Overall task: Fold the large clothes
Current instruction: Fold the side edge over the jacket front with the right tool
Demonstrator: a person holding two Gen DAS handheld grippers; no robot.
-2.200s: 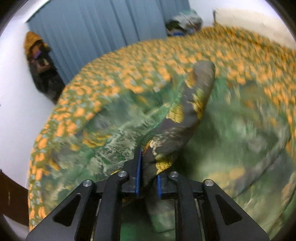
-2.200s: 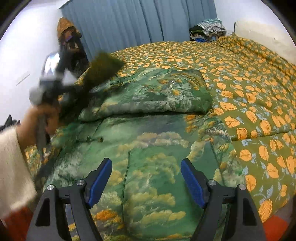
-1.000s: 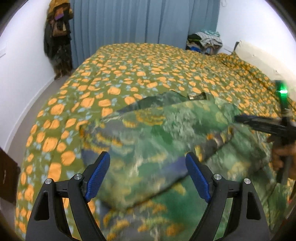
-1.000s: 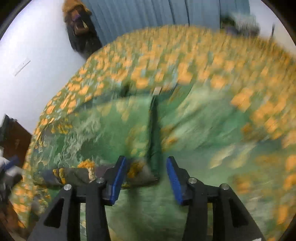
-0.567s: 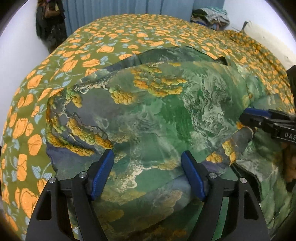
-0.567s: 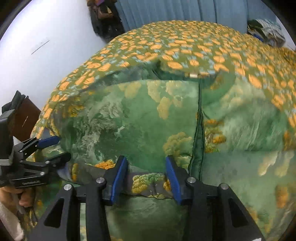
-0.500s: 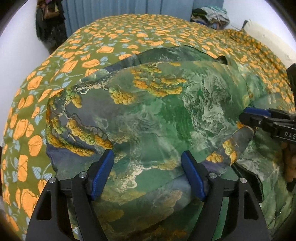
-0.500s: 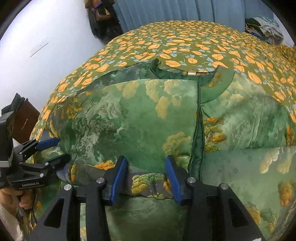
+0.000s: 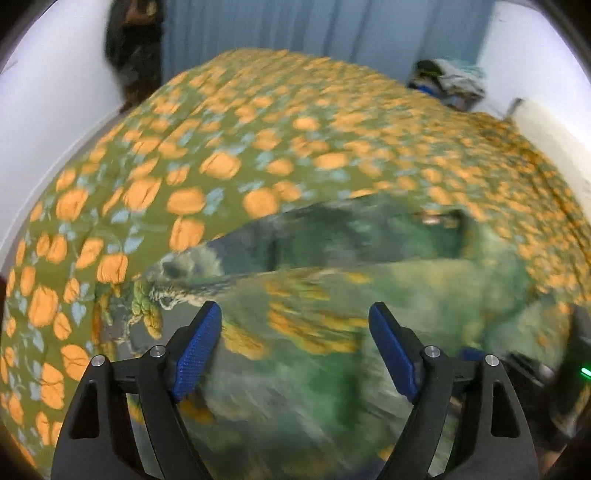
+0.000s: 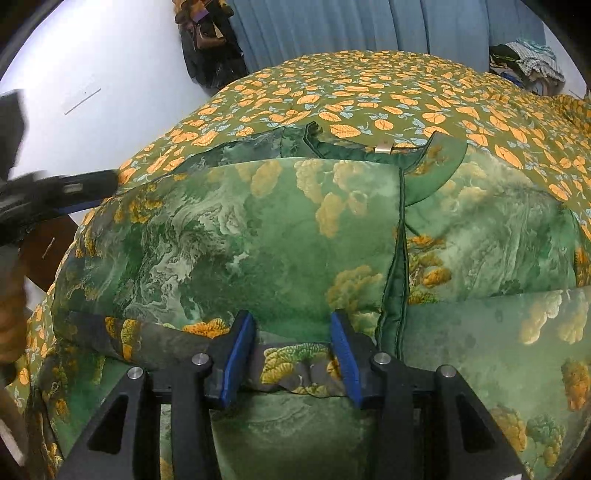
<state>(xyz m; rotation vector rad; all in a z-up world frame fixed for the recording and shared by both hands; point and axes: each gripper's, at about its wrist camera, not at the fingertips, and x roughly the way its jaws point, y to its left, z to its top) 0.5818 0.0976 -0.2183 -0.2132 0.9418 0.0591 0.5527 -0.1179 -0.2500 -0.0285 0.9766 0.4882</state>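
A green padded jacket (image 10: 295,229) with a landscape print lies on the bed, collar (image 10: 436,173) at the far side. Its grey and yellow sleeve end (image 10: 295,363) is folded across the body, and my right gripper (image 10: 291,317) is shut on it, pads pressed against the bunched fabric. My left gripper (image 9: 293,310) hovers over the jacket (image 9: 369,295) near its left edge. Its jaws are opening, with nothing pinched between them. In the right wrist view the left gripper (image 10: 99,192) is a blur at the left. The right gripper's body shows dark at the left wrist view's right edge.
The bed's olive spread (image 10: 369,96) with orange leaves stretches beyond the jacket. Blue curtains (image 10: 332,26) and dark hanging clothes (image 10: 207,37) are at the back, a clothes pile (image 10: 528,55) at the far right. A pillow (image 9: 546,125) lies right, brown furniture (image 10: 48,243) left.
My left gripper let go of the sleeve end, then lifted away from the jacket's left edge. My right gripper shut on the sleeve end, brought it down onto the jacket and keeps hold.
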